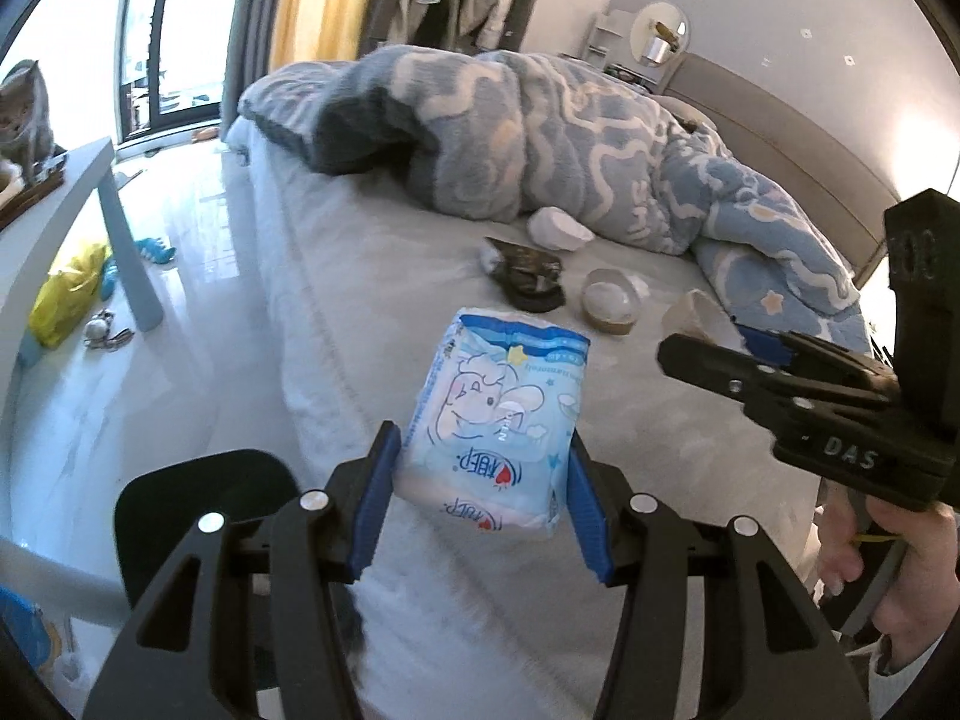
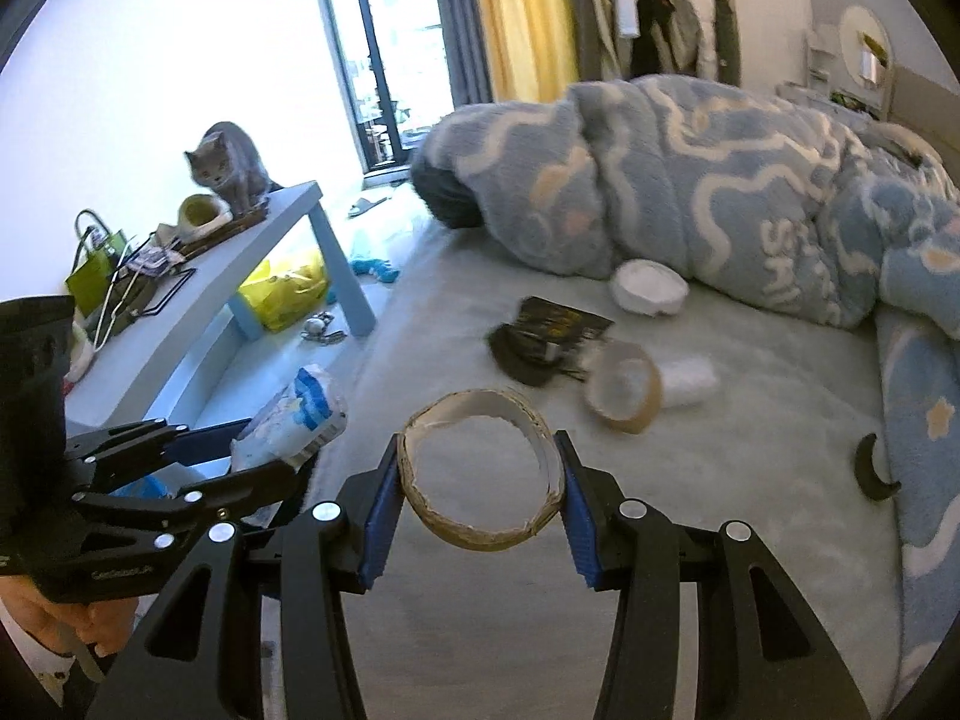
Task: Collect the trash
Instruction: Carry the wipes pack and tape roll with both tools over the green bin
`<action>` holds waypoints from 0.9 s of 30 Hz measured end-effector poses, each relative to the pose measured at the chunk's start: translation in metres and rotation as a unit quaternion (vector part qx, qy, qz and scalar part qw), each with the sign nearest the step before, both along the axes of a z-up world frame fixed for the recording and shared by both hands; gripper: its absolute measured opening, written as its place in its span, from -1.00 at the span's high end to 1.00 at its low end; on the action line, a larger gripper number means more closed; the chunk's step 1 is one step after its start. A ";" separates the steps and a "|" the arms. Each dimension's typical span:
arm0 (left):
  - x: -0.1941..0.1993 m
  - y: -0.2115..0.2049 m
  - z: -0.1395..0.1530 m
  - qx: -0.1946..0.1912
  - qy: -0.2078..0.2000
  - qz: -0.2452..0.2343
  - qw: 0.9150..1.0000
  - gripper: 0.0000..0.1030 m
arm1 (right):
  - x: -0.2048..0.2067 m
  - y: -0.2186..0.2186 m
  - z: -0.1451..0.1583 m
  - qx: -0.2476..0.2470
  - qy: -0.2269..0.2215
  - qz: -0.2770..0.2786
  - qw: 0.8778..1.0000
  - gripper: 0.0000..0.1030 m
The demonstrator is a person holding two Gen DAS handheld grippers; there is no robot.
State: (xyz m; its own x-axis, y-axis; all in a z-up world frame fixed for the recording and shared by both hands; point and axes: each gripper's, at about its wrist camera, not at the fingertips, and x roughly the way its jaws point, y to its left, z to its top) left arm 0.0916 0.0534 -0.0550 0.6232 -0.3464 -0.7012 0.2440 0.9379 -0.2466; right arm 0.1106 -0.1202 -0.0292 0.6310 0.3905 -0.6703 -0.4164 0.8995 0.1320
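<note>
My left gripper (image 1: pixel 483 450) is shut on a blue-and-white tissue packet (image 1: pixel 492 414), held above the edge of the grey bed (image 1: pixel 372 276). My right gripper (image 2: pixel 480 474) is shut on a brown cardboard tape ring (image 2: pixel 474 540), its pads pressing on both sides. Each view shows the other tool: the right gripper (image 1: pixel 750 360) with its ring (image 1: pixel 699 315), and the left gripper (image 2: pixel 240 462) with the packet (image 2: pixel 300 414). On the bed lie a black wrapper (image 2: pixel 552 330), a second tape ring (image 2: pixel 624 390), a clear cup (image 2: pixel 690 381) and a white crumpled cup (image 2: pixel 648 288).
A blue-and-white fleece blanket (image 2: pixel 690 180) is heaped across the far side of the bed. A grey cat (image 2: pixel 231 165) stands on a cluttered pale blue table (image 2: pixel 180 312) at the left. A yellow bag (image 2: pixel 282 294) and small toys lie on the floor. A black crescent piece (image 2: pixel 873 468) rests by the blanket.
</note>
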 end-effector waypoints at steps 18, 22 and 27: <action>-0.023 0.096 -0.023 0.026 0.032 0.075 0.996 -0.08 | -0.015 0.098 -0.017 -0.014 0.019 0.062 0.998 0.07; -0.023 0.116 -0.038 0.035 0.053 0.091 0.994 -0.08 | -0.018 0.122 -0.021 -0.020 0.021 0.080 0.996 0.07; -0.024 0.137 -0.057 0.036 0.086 0.102 0.990 -0.08 | -0.022 0.148 -0.027 -0.023 0.028 0.098 0.995 0.06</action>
